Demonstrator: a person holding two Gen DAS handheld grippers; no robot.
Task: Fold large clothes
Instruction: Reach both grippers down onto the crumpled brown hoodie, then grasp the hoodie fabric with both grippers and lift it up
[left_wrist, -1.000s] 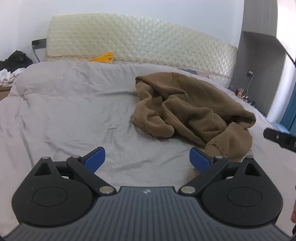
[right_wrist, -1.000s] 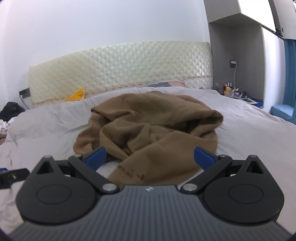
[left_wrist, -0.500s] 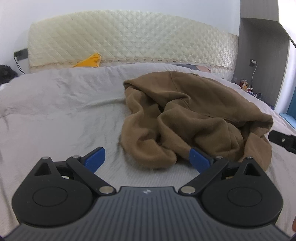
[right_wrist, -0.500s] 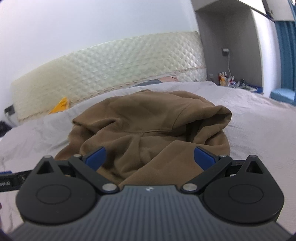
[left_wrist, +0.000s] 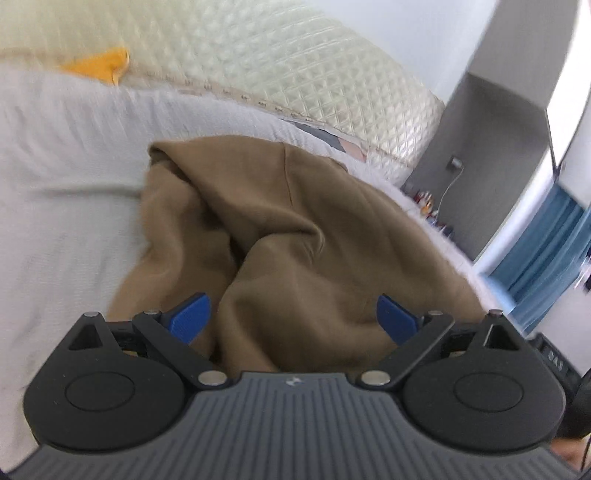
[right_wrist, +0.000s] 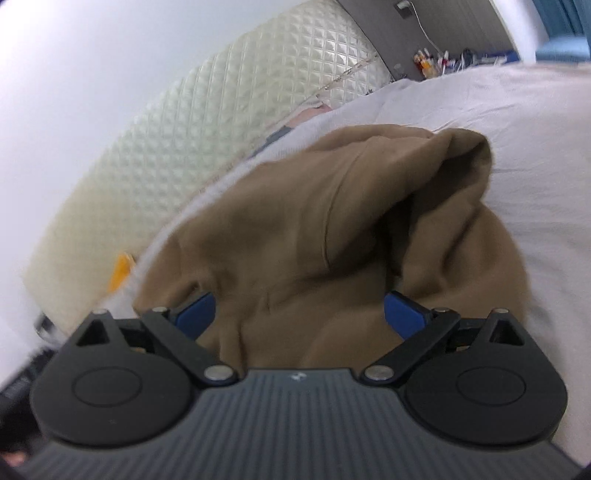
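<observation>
A brown hooded sweatshirt (left_wrist: 288, 236) lies crumpled in a heap on the grey bed sheet (left_wrist: 62, 192). It also fills the middle of the right wrist view (right_wrist: 314, 236). My left gripper (left_wrist: 293, 317) is open, its blue fingertips spread over the near folds of the sweatshirt, holding nothing. My right gripper (right_wrist: 299, 314) is open too, close over the near part of the heap from the other side. Both views are tilted and blurred.
A quilted cream headboard (left_wrist: 280, 70) runs along the back. A yellow item (left_wrist: 99, 64) lies at its foot. A grey cabinet (left_wrist: 491, 147) and blue curtain (left_wrist: 543, 258) stand to the right of the bed.
Both grippers have moved in close over the sweatshirt and tilted. The garment now fills each view. Both jaws stay open.
</observation>
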